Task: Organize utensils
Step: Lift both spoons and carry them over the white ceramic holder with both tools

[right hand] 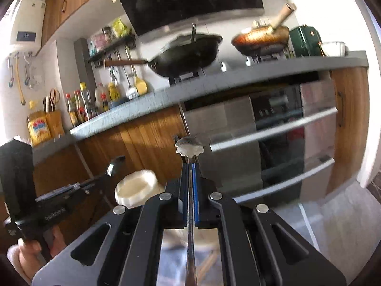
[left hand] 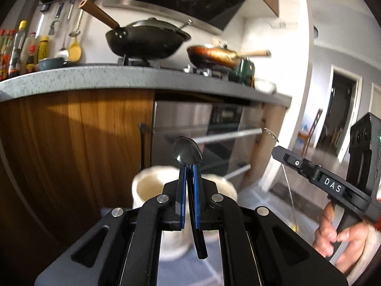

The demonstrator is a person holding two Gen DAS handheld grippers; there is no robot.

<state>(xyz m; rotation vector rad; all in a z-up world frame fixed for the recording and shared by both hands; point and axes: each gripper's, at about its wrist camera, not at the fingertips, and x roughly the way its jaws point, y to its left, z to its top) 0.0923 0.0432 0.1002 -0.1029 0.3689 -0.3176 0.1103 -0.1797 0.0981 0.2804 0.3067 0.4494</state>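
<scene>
A black spoon (left hand: 187, 153) stands pinched between the blue pads of the left gripper (left hand: 189, 166), bowl upward past the fingertips, handle trailing back between the jaws. The right gripper (right hand: 189, 164) clamps a slim metal utensil (right hand: 189, 148), its scalloped end poking just beyond the tips. A cream holder (right hand: 136, 189) sits low, just beyond both grippers. Behind, a grey tabletop (left hand: 100, 78) carries a black wok (left hand: 147, 40) and a copper pan (left hand: 214, 56) above wooden cabinets (left hand: 78, 128).
</scene>
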